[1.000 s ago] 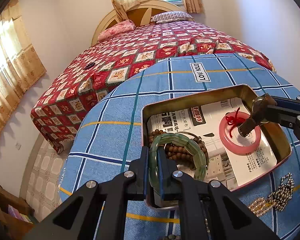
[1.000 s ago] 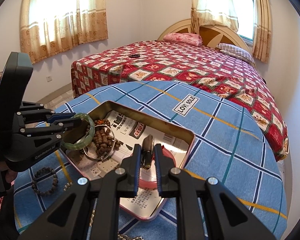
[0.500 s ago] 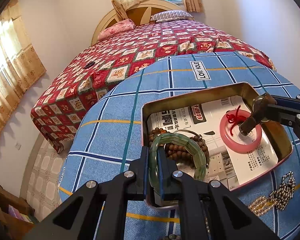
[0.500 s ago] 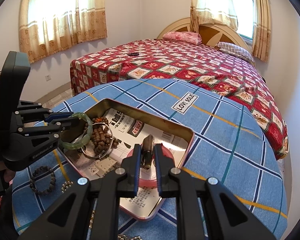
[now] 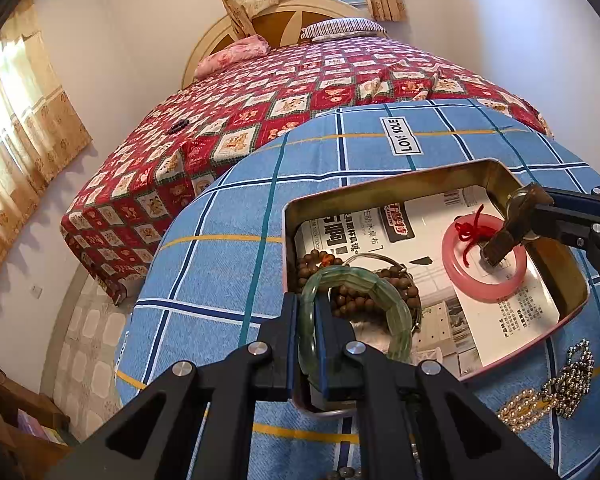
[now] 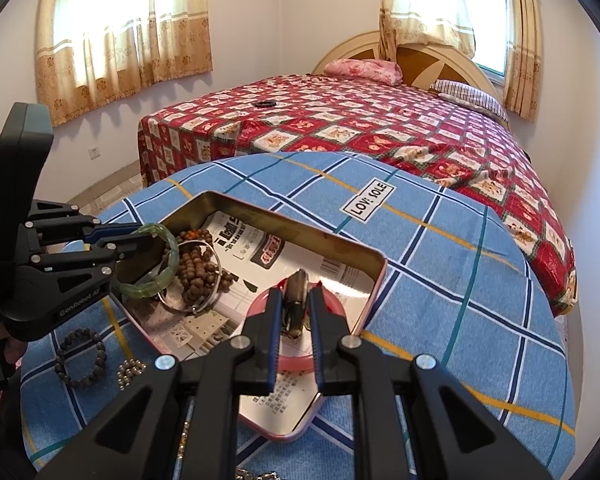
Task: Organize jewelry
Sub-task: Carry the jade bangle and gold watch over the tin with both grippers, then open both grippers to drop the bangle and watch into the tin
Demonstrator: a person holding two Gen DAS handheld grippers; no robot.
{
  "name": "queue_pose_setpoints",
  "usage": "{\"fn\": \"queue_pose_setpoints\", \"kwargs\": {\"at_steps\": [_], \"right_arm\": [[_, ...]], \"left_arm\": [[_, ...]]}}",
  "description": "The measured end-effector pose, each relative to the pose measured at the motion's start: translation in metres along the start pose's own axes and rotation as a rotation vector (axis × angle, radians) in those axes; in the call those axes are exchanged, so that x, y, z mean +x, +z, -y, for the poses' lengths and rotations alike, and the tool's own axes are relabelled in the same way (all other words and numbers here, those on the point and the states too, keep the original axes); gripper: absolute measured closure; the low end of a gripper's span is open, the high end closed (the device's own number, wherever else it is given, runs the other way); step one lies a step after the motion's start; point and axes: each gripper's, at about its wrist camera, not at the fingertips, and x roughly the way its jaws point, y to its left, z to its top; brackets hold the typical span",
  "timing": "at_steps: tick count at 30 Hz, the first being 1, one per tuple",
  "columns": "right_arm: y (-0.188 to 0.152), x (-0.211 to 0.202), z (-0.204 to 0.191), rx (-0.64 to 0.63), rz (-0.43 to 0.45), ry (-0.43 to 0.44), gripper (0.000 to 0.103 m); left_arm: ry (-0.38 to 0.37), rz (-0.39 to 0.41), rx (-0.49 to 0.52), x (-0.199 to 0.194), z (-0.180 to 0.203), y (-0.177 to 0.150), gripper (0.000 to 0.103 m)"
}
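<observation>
A shallow metal tin (image 5: 384, 184) (image 6: 376, 280) lined with printed paper sits on the blue checked table. My left gripper (image 5: 309, 312) is shut on a green jade bangle (image 5: 380, 284) (image 6: 172, 248), held over the tin's near left corner above a brown bead bracelet (image 5: 348, 300) and a thin metal bangle (image 5: 380, 258). My right gripper (image 6: 294, 312) is shut on a dark brown pendant (image 6: 296, 292) (image 5: 508, 232), held just above a pink bangle (image 5: 460, 272) with a red cord that lies in the tin.
A pearl and metal bead necklace (image 5: 552, 388) lies on the cloth right of the tin. A dark bead bracelet (image 6: 80, 358) and small metal beads (image 6: 130, 370) lie left of it. A red quilted bed (image 6: 380, 120) stands behind the table.
The right gripper with the pendant has lowered slightly toward the pink bangle. The left gripper holds the green bangle in nearly the same place.
</observation>
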Motion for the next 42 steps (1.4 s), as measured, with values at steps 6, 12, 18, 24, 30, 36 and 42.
{"fn": "queue_pose_setpoints", "kwargs": {"at_steps": [6, 12, 18, 24, 30, 36, 42], "right_arm": [[0.000, 0.002, 0.001, -0.001, -0.004, 0.002, 0.088], [0.001, 0.003, 0.000, -0.009, -0.008, 0.003, 0.087], [0.004, 0.003, -0.002, -0.022, -0.003, -0.015, 0.085], [0.000, -0.003, 0.001, -0.009, 0.009, -0.053, 0.055], [-0.008, -0.019, 0.005, 0.011, 0.025, -0.059, 0.043], [-0.023, -0.033, 0.002, 0.010, 0.016, -0.069, 0.037], [-0.052, -0.043, 0.006, 0.054, -0.028, -0.088, 0.034]], "left_arm": [[-0.001, -0.001, -0.003, 0.000, 0.000, 0.000, 0.095], [-0.002, -0.002, 0.000, 0.001, 0.000, -0.001, 0.094], [-0.009, -0.004, -0.004, -0.001, -0.001, 0.000, 0.090], [0.057, 0.055, -0.015, -0.020, 0.000, 0.001, 0.026], [0.052, 0.064, -0.044, -0.035, -0.004, -0.004, 0.026], [0.070, 0.054, -0.042, -0.050, 0.004, -0.026, 0.026], [0.052, 0.018, -0.051, -0.055, 0.016, -0.052, 0.026]]}}
